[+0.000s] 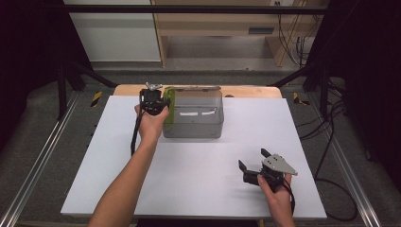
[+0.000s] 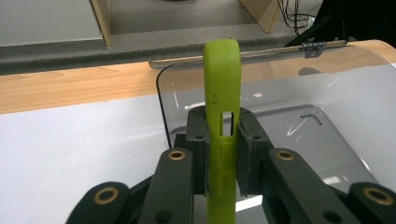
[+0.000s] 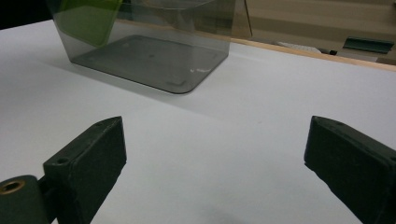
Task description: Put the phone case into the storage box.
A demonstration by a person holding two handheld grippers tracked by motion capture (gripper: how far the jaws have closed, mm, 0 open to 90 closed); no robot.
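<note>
Tool [image 2: 223,154] pads hide green case's [image 2: 222,93] middle.

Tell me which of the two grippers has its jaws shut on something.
The left gripper: its jaws clamp the lime-green phone case at the clear plastic box. The right gripper is open over the white table.

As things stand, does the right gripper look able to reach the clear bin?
Probably yes: the right gripper is open, holds nothing, and bare white table lies between it and the clear bin.
</note>
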